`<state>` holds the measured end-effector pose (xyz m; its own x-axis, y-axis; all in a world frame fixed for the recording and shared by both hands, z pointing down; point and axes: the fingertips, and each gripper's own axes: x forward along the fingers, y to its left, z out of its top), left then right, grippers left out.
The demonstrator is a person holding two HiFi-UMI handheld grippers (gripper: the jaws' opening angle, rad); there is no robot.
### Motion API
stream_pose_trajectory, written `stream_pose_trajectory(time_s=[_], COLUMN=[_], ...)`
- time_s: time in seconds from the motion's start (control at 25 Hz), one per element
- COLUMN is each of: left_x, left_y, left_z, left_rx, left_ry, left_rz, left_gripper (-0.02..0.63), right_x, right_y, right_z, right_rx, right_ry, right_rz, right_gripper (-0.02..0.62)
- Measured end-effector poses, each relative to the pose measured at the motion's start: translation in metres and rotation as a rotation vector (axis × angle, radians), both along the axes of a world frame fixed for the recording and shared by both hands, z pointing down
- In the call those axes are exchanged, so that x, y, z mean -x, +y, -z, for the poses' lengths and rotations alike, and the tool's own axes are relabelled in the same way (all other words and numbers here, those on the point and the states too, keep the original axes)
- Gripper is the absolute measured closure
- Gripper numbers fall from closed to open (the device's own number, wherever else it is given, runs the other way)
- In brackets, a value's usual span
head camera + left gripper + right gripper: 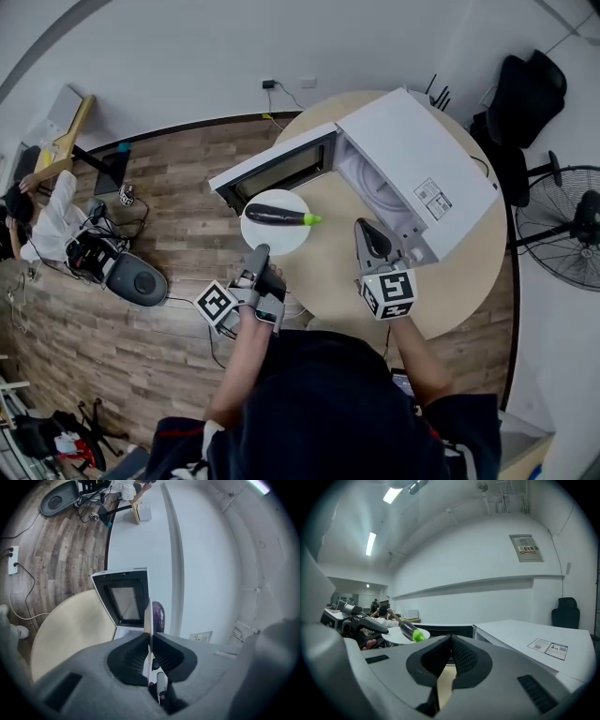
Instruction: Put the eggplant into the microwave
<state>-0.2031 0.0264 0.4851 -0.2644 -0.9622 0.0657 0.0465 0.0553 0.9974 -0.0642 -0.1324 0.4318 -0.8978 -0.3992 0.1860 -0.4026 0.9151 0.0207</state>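
White plate (pixel 272 236) rim pinched by left claw (pixel 260 252); right claw (pixel 363 227) closed, empty.

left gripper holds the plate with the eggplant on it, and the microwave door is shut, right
Not the door: the head view shows the microwave door swung open. The rest stands: the left gripper is shut on the rim of the plate, with the eggplant lying on it.

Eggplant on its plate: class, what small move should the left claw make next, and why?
Probably ease the plate toward the microwave: the left claw grips its rim, the eggplant lies on it, the door stands open, and the plate is outside the cavity.
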Motion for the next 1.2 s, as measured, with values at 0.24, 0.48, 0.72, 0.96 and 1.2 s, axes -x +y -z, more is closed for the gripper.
stream_pose_trajectory(time_s=[0.24,0.48,0.72,0.96,1.2], left_x=[-0.009,-0.01,-0.004,-0.005,-0.015], left_y=[-0.029,-0.057,-0.083,-0.11,-0.136], left_z=[-0.009,-0.016,-0.023,-0.034,-0.057], left_rx=[0.019,0.029,0.056,0.053,0.058], left_ry=[0.018,0.021,0.012,-0.023,-0.033], left_rz=[-0.073,-0.153,-0.254,-0.392,-0.508], left_gripper=[0.569,0.569,0.569,0.569,0.569], right_x=[-0.013,-0.018,-0.016,-0.019,-0.026], right_y=[-0.018,-0.033,-0.046,-0.057,-0.067], right_z=[-0.006,-0.018,-0.022,-0.027,-0.029], right_rx=[0.008,0.032,0.051,0.049,0.033], right_ry=[0.014,0.029,0.04,0.072,0.099], right_rz=[-0.046,-0.099,-0.16,-0.224,-0.292], right_gripper=[0.584,0.584,0.584,0.584,0.584])
